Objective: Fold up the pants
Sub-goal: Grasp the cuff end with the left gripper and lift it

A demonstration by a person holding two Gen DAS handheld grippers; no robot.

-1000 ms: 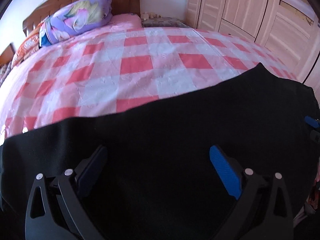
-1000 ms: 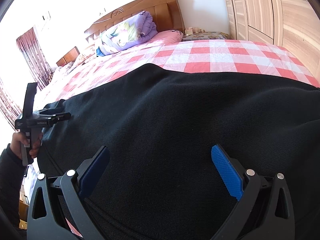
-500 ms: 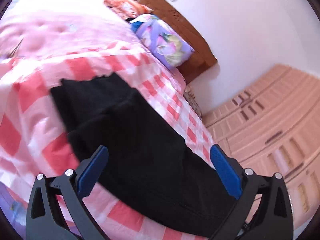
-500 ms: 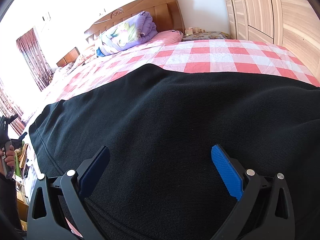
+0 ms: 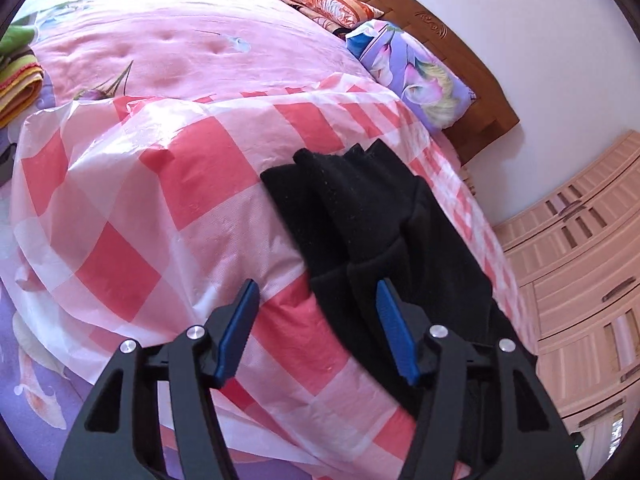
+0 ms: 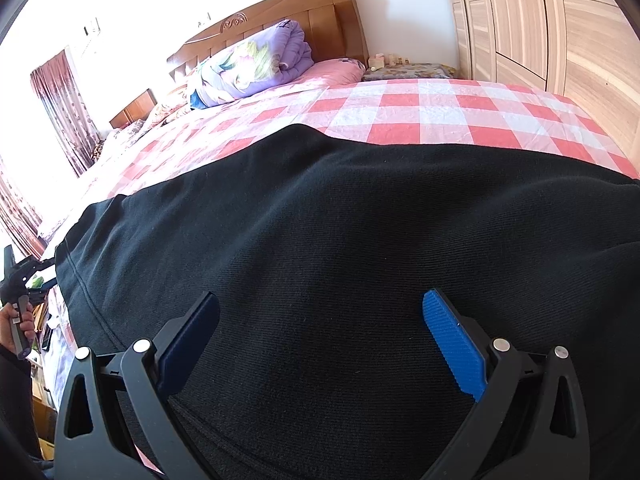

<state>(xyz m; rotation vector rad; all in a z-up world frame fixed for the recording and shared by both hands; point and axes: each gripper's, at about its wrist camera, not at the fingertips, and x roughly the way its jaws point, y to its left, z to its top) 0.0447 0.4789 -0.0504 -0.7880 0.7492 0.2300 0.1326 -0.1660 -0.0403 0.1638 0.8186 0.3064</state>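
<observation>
left gripper (image 5: 318,318) stands part spread, gripping nothing, its right pad at the near edge of the bunched leg end of the black pants (image 5: 360,216). right gripper (image 6: 320,344) stands wide spread over the pants, which lie flat on the checked sheet (image 6: 420,116). step in hand: likely taking hold of the leg end. next: close on that hem and carry it over. no containers are seen.

Pants (image 6: 340,260) cut off below; far hem perhaps hidden.
</observation>
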